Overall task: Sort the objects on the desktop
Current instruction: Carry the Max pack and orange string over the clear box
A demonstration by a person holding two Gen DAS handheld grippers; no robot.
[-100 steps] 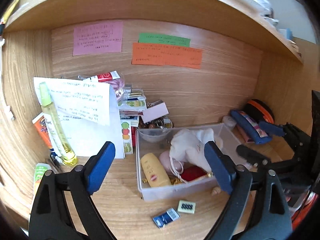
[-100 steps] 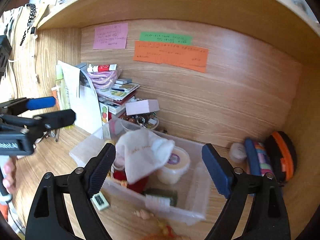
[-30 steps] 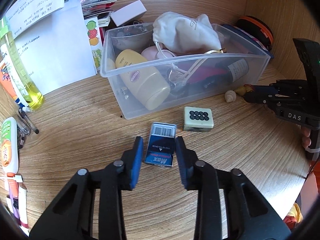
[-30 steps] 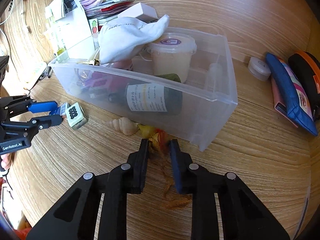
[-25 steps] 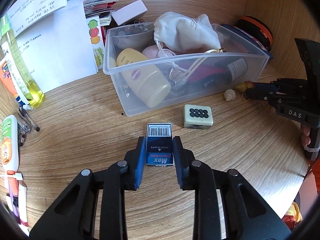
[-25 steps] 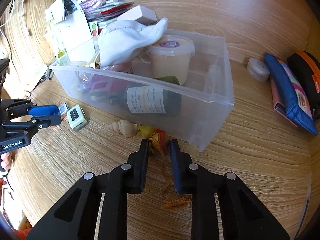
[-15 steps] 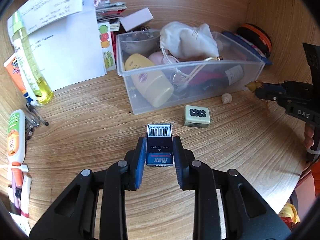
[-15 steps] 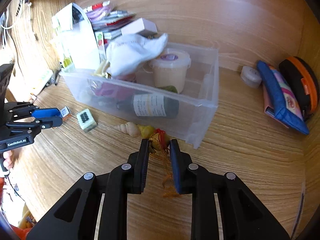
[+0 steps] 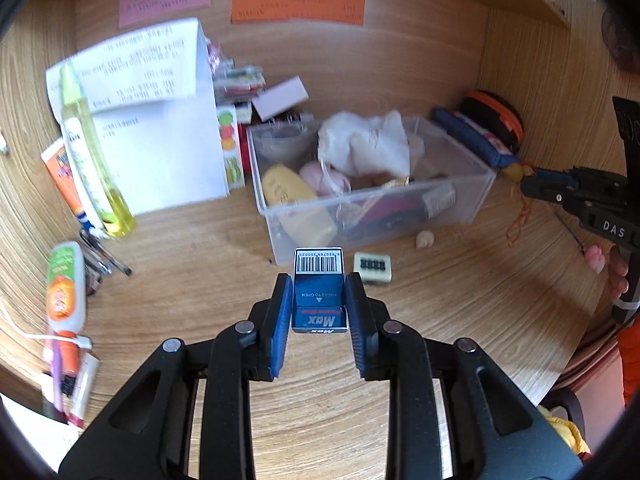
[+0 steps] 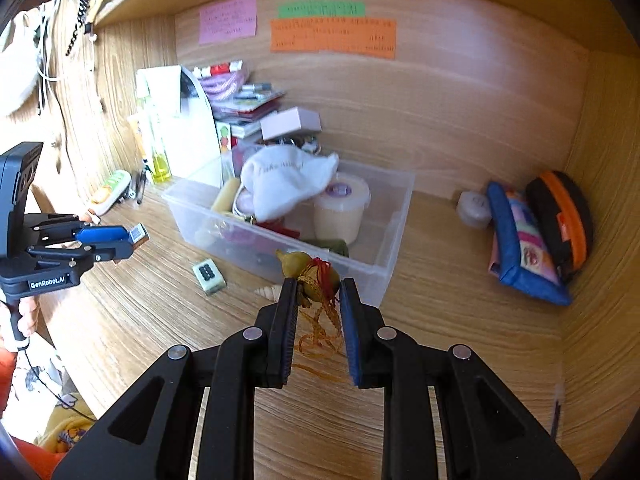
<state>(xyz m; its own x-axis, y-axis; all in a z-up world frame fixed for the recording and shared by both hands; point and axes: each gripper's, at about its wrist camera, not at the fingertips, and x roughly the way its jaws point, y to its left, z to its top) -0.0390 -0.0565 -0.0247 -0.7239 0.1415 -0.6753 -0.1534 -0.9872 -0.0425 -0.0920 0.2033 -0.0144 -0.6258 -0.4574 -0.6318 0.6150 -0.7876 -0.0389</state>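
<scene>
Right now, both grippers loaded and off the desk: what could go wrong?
1. The right gripper pinches the small yellow gourd charm near its fingertips; it might slip out.
2. Its orange tassel cords dangle and could snag the clear plastic bin's rim.
3. The left gripper holds the blue staple box by its sides; it may pivot.

Bright, even daylight fills both views and casts only soft shadows. A pale sheen lies on the wooden back wall (image 10: 460,92) above the fingers. Strong fisheye bending curves the shelf and desk edges, with dark vignetting in the corners. Sticky notes (image 9: 298,4) far beyond the fingers look smeared and unreadable.
</scene>
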